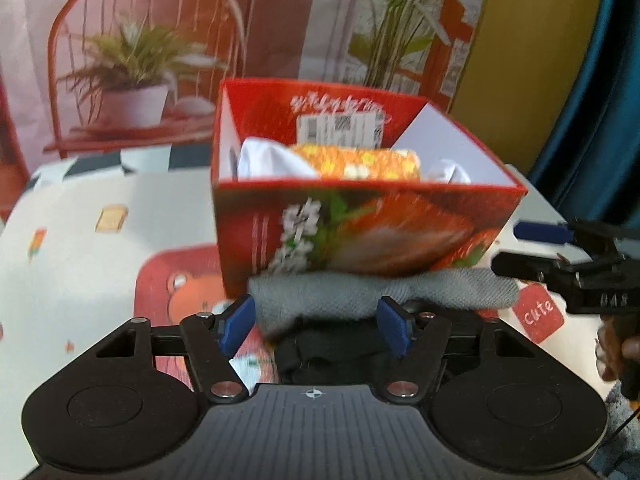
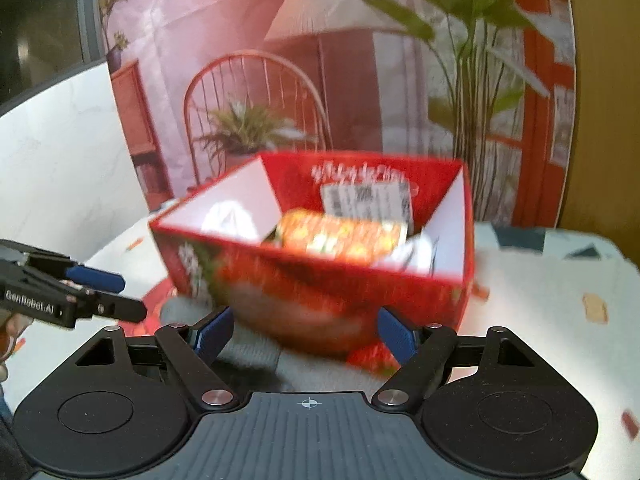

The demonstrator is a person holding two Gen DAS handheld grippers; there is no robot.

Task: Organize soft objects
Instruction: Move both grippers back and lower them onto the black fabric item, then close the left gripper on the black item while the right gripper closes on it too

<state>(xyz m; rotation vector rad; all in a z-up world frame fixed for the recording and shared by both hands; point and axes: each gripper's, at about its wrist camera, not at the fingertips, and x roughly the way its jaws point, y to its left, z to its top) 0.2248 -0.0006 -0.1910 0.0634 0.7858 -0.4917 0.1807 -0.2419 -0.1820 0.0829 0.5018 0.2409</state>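
While both tongs, left tongs (image 1: 316,322) and right tongs (image 2: 306,334), are gaping wide and empty, I am hovering them over a grey cloth (image 1: 360,292) before the red box (image 1: 360,224).

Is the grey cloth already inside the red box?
No. The grey cloth lies on the table against the outside front wall of the red box, which holds white and orange items.

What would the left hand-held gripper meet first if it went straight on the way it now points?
Most likely the grey cloth, which lies right ahead of the open left hand-held gripper, in front of the red box. Depth is hard to judge in this blurred view.
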